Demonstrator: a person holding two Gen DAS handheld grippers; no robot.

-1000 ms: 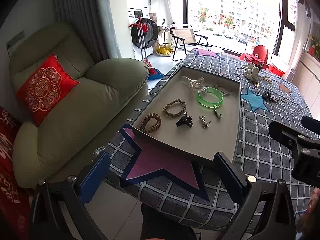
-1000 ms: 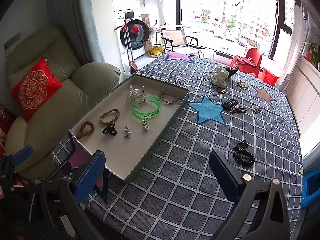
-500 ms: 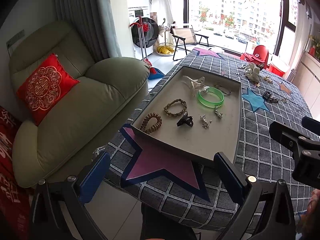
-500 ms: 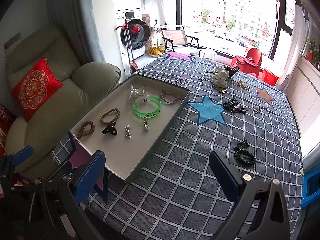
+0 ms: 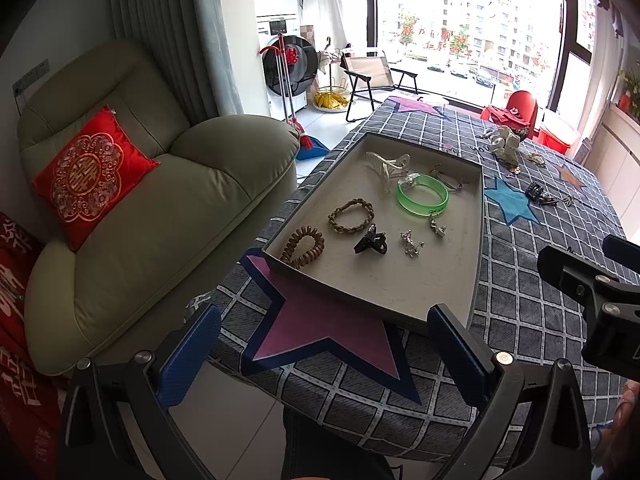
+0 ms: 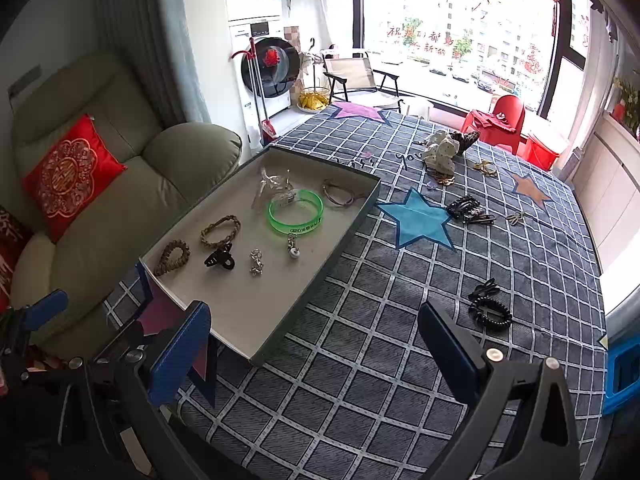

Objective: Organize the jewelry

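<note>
A shallow grey tray (image 5: 477,240) (image 6: 352,224) lies on the checked tablecloth. It holds a green bangle (image 5: 422,199) (image 6: 295,212), a braided bracelet (image 5: 351,216), a brown coil tie (image 5: 303,247), a black clip (image 5: 372,241), a clear claw clip (image 5: 390,165) and small silver pieces (image 5: 412,243). Loose on the cloth are a black coil tie (image 6: 490,312), dark clips (image 6: 468,209) and gold pieces (image 6: 485,167). My left gripper (image 5: 324,354) is open and empty at the table's near edge. My right gripper (image 6: 316,354) is open and empty, above the cloth right of the tray.
A green sofa (image 5: 160,200) with a red cushion (image 5: 90,172) stands left of the table. A white figurine (image 6: 442,154) stands at the far side. A blue box (image 6: 624,372) sits at the right edge. The right gripper's body (image 5: 592,292) shows in the left wrist view.
</note>
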